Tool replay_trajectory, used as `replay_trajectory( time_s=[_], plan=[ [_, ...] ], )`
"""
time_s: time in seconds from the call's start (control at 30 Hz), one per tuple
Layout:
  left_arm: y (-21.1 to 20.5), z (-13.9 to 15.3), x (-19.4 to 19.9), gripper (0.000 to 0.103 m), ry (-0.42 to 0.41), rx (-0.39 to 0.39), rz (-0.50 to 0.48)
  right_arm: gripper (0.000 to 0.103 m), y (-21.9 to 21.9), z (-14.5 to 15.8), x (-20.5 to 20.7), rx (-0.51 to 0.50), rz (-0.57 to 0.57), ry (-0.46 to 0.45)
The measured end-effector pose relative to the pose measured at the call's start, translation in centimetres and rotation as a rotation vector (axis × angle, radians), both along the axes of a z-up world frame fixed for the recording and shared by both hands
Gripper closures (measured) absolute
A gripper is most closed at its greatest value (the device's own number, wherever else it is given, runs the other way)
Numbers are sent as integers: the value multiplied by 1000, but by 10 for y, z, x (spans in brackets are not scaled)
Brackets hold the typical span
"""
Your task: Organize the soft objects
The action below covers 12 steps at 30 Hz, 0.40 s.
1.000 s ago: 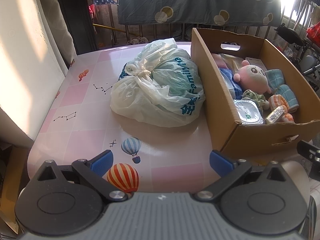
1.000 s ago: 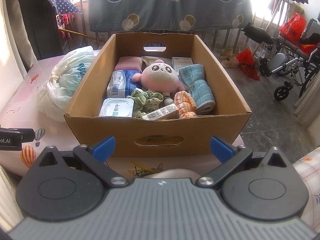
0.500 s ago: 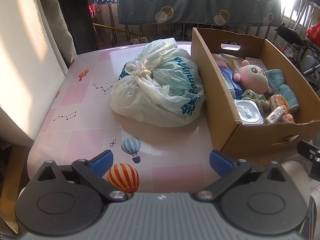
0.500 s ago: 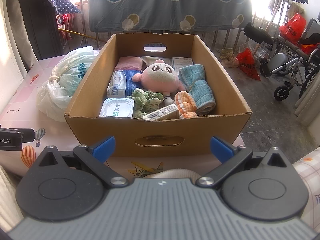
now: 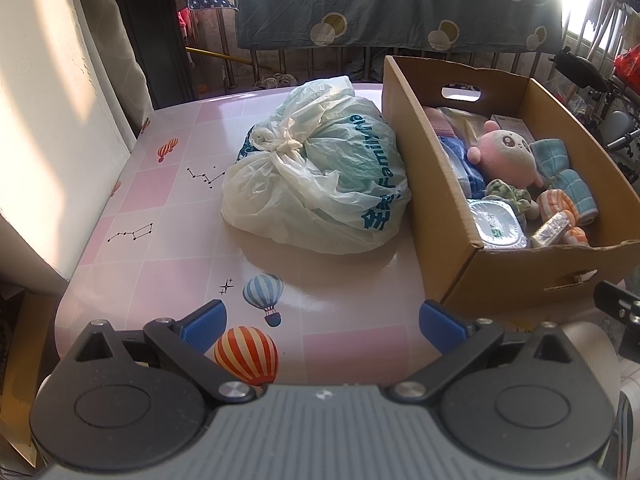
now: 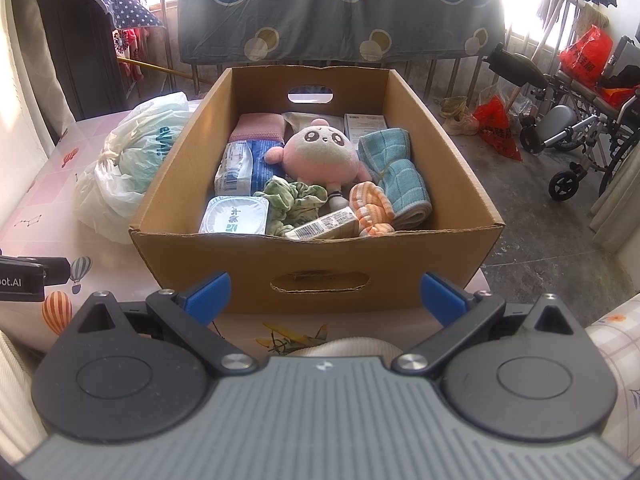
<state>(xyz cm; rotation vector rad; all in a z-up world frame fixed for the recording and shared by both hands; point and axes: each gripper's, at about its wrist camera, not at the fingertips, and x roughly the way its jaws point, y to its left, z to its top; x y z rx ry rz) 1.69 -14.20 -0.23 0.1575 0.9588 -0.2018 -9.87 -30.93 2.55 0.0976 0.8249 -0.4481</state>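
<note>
Plush (image 6: 322,152): pink, centre of frame, lying in box (image 6: 316,256) among towel (image 6: 394,172) and packets. Bag (image 5: 316,168): on bench (image 5: 172,240), touching box's left wall. Left tool (image 5: 322,322): low over bench, jaws spread, empty. Right tool (image 6: 326,296): level before box, jaws spread, empty.

Both the left gripper (image 5: 323,326) and right gripper (image 6: 326,294) have ribbed grey bodies, black linkages, silver screws, blue-padded jaws.

Your left camera sits low at the pink patterned table's (image 5: 168,248) near edge; your right faces the brown cardboard box (image 6: 320,264) close up. Both share the tied white plastic bag (image 5: 320,176).
</note>
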Motion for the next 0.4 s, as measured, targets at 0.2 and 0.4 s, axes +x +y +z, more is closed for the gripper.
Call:
replay_trajectory(
  time_s=[0.2,0.4],
  plan=[
    [0,0,0,0,1,0,0,1,0,0,0,0,0,0],
    [0,0,0,0,-1,-1,0,1,0,0,0,0,0,0]
  ],
)
